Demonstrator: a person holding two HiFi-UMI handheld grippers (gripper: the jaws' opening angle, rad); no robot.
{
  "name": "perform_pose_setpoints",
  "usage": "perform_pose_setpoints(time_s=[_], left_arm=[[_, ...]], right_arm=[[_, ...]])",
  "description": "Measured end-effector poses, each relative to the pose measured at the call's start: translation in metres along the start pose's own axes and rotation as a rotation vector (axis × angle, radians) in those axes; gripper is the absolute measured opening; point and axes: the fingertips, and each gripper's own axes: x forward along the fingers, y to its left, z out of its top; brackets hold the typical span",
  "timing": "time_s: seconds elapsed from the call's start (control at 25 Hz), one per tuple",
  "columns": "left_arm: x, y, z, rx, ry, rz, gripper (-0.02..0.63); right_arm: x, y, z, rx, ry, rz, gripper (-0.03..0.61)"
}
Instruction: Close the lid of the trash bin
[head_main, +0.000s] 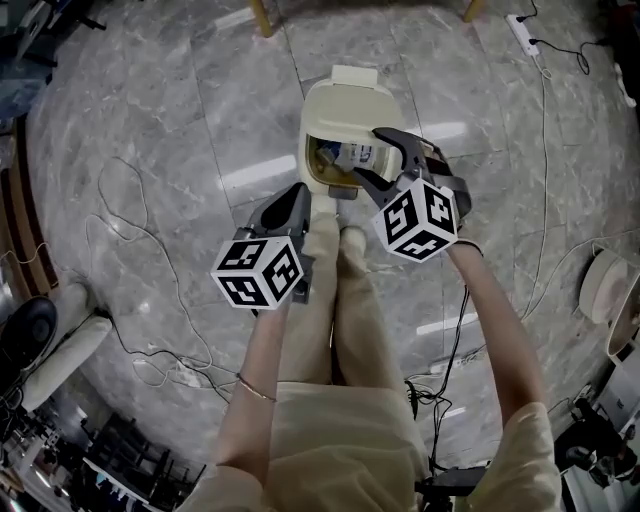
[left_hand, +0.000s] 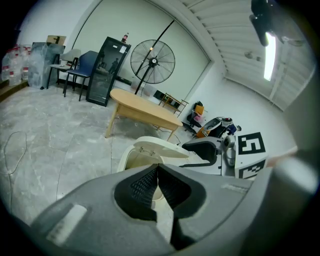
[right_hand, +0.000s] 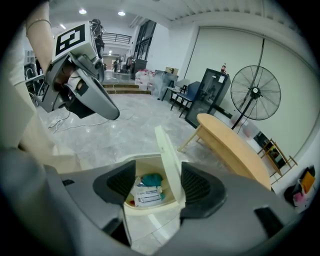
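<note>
Cream bin: the trash bin (head_main: 311, 160) stands on the grey marble floor (head_main: 150, 120), just ahead of the person's feet.
Lid: the lid (right_hand: 167, 155) is raised, near upright (bin still open).
Contents: a white labelled packet (right_hand: 148, 195) and something teal lie inside.
Right gripper (head_main: 368, 155): over the opening with jaws apart; the lid's edge shows between them, and whether they touch it is unclear.
Left gripper (head_main: 297, 192): beside the bin, its jaws together and holding nothing.
</note>
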Motion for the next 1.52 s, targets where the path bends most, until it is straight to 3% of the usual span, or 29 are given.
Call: perform_pose_setpoints(time_s=[0.64,1.04,1.52], left_arm=[[-0.005,0.008,-0.046,-0.066,-0.012,0.012,0.023],[0.007,0.022,-0.060,-0.048,0.001,-0.007,0.023],[0.028,0.034,-0.082,-0.027,0.038,-0.040,0.023]], right_arm=[[0.015,0.057,-0.028,0.068,-0.005,0.055,0.284],[0.036,0.086,-0.048,0.131,0.010,0.078,0.284],[0.058,0.102,-0.065,0.296,-0.035,0.113,0.273]])
